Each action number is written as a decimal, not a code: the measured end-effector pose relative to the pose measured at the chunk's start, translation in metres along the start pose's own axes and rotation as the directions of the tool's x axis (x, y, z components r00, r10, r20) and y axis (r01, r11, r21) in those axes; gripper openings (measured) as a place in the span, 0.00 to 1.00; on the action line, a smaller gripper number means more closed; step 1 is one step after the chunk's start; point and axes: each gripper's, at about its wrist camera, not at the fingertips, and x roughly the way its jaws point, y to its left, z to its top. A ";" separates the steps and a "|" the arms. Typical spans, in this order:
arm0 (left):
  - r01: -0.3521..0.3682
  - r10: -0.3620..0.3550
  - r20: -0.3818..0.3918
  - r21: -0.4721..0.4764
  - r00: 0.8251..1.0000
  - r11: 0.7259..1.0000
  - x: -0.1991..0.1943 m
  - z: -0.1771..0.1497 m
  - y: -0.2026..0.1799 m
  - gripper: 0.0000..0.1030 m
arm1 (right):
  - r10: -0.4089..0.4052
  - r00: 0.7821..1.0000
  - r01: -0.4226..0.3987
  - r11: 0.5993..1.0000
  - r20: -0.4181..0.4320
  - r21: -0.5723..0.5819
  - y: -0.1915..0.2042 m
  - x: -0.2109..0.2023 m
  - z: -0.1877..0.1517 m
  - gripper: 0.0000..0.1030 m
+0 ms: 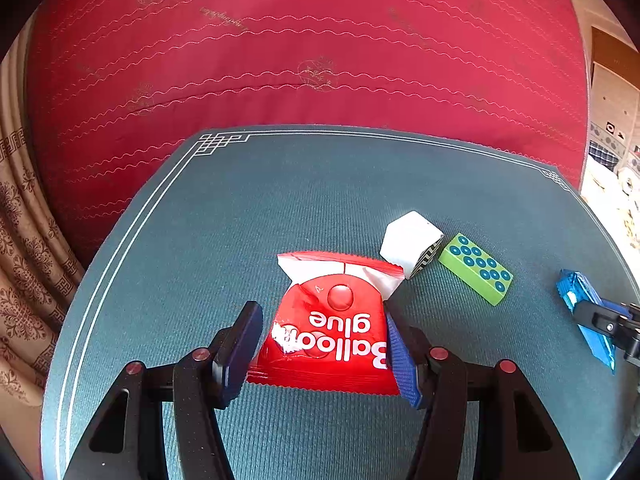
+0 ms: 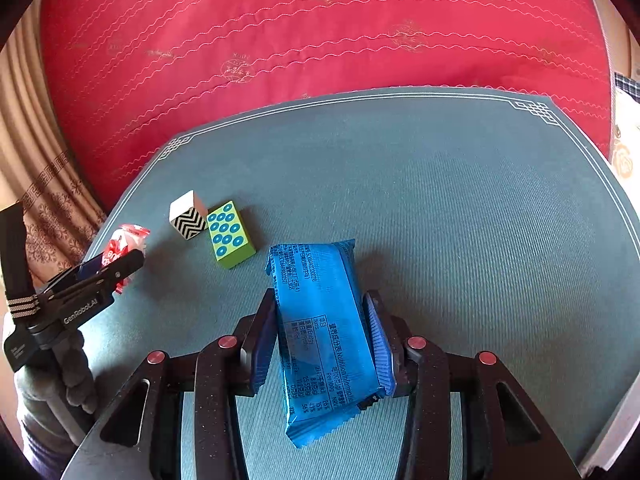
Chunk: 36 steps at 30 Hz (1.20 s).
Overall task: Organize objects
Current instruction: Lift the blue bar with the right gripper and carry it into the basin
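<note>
Clamping blue bar (image 2: 320, 320) in right gripper (image 2: 324, 340), red pouch (image 1: 332, 328) in left gripper (image 1: 320, 344); risking slippery wrappers sliding, knocking green block (image 2: 229, 236) at ten o'clock.

Mounted on each wrist, angled down and close over the green mat (image 1: 280, 200) (fisheye curve throughout). Both catching the dotted green block (image 1: 476, 269) (image 2: 231, 234) from opposite sides.

This looks like a home, most likely a bedroom. A red quilt (image 1: 304, 40) with wavy stitching (and small embroidered emblems) fills the background behind the teal mat (image 1: 280, 200) on the desk. Patterned brown curtains (image 1: 24, 216) hang at the left, and printed fabric (image 1: 612, 140) lies at the right edge.
</note>
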 end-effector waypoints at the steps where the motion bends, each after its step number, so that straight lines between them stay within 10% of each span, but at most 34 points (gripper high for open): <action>1: 0.003 -0.003 -0.001 0.005 1.000 1.000 -0.001 -0.001 -0.002 0.61 | 0.006 1.000 -0.006 1.000 0.004 0.008 -0.001 -0.005 -0.003 0.42; 25: 0.112 -0.110 -0.019 0.139 0.994 0.984 -0.016 -0.015 -0.061 0.61 | -0.116 0.978 0.077 0.973 0.175 0.217 -0.073 -0.146 -0.061 0.42; 36: 0.129 -0.127 -0.025 0.145 0.992 0.981 -0.016 -0.015 -0.065 0.61 | -0.305 0.937 0.145 0.786 0.172 0.601 -0.169 -0.185 -0.070 0.42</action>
